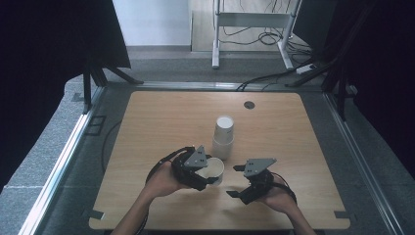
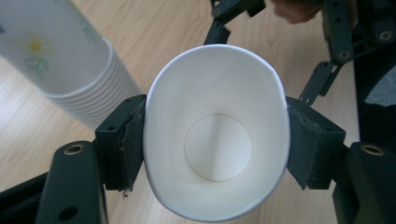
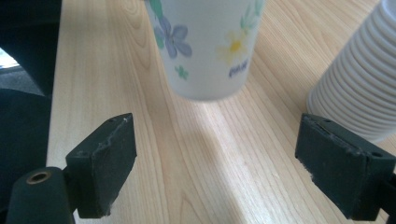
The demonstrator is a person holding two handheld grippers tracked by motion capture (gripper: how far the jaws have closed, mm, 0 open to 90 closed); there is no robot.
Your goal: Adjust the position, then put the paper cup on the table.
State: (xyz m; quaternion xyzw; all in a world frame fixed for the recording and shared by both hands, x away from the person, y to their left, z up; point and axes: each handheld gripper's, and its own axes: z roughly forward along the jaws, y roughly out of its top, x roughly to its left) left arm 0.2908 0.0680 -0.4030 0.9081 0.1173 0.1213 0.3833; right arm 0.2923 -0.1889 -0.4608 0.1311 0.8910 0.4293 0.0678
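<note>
Looks like the one-cup-off-the-stack step: left gripper (image 1: 208, 172) fingers squeeze a single paper cup (image 2: 215, 140) oval, right gripper (image 1: 236, 180) fingers wide and empty, stack of cups (image 1: 223, 136) just beyond; next, probably set it upright on the worktop (image 1: 161, 117).

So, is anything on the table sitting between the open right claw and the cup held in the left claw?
Nothing visible does. The right claw faces the flowered paper cup across bare table. The cup stack stands off to the side. The left claw squeezes that cup.
</note>
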